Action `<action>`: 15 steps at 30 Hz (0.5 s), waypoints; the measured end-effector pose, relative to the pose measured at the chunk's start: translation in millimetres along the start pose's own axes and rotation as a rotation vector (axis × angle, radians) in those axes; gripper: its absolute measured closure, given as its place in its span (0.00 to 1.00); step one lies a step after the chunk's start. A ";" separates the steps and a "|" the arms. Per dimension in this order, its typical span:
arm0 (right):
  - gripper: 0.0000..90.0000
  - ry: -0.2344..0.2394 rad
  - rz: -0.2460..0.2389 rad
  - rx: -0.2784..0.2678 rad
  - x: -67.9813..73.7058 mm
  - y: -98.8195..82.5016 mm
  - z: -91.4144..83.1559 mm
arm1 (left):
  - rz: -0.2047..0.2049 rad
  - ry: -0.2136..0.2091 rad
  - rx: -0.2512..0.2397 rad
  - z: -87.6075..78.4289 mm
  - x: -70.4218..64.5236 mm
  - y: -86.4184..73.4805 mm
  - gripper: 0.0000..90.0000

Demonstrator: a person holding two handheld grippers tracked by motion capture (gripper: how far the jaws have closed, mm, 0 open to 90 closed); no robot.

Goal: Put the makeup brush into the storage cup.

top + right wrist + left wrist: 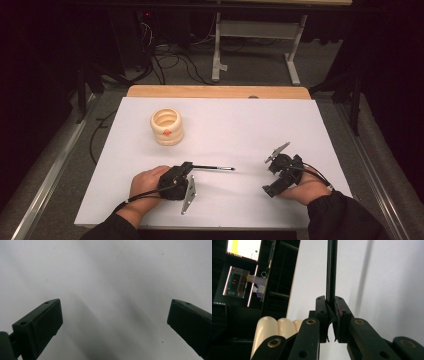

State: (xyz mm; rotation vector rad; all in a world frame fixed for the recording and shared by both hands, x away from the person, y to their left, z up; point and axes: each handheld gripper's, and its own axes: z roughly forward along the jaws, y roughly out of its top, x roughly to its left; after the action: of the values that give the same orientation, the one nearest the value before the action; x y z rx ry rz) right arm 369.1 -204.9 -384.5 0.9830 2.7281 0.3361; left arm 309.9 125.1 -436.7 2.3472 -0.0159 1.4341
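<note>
Two grippers are working: left gripper [186, 169] is clamping the brush [212, 167], needing steady pressure toward the 11 o'clock cup [167, 126], while right gripper [274, 175] is gaping empty.

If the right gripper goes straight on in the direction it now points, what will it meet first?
Probably only the white table sheet. The right gripper has its jaws wide open with nothing between them, and its own view shows bare white surface ahead. How far away that surface is cannot be judged.
</note>
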 end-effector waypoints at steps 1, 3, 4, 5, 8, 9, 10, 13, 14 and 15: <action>0.02 0.000 0.010 -0.011 0.0 -0.5 0.1 | -0.019 -0.002 -0.002 0.4 -0.1 -1.3 0.93; 0.02 -0.010 0.025 -0.045 -0.6 -2.2 -0.2 | -0.041 -0.008 -0.006 0.6 0.7 -2.9 0.93; 0.02 -0.001 0.039 -0.065 -0.6 -3.4 0.0 | -0.060 -0.010 -0.010 1.0 1.4 -3.7 0.93; 0.02 0.001 0.057 -0.069 0.1 -4.3 -0.4 | -0.075 -0.019 -0.008 1.3 2.6 -4.8 0.93; 0.02 0.006 0.058 -0.129 1.7 -6.3 0.1 | -0.107 -0.029 0.000 2.8 4.3 -7.8 0.93; 0.02 0.012 0.064 -0.140 3.0 -6.4 -0.7 | -0.122 -0.035 0.000 3.3 4.8 -8.9 0.93; 0.02 0.014 0.065 -0.164 3.7 -6.5 -0.4 | -0.139 -0.037 0.002 3.7 5.1 -10.0 0.93; 0.02 0.017 0.083 -0.199 4.8 -7.5 0.1 | -0.185 -0.054 0.008 5.6 6.3 -13.9 0.93; 0.02 0.016 0.088 -0.217 4.3 -8.3 0.8 | -0.196 -0.059 0.008 6.3 6.5 -15.1 0.93; 0.02 0.023 0.098 -0.237 3.6 -8.8 1.4 | -0.200 -0.061 0.013 6.5 6.9 -15.8 0.93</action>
State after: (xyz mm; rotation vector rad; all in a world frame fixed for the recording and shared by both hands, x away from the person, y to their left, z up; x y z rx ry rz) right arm 361.5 -208.9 -388.8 1.0523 2.5879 0.6748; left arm 322.0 138.9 -438.5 2.3273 0.2062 1.2699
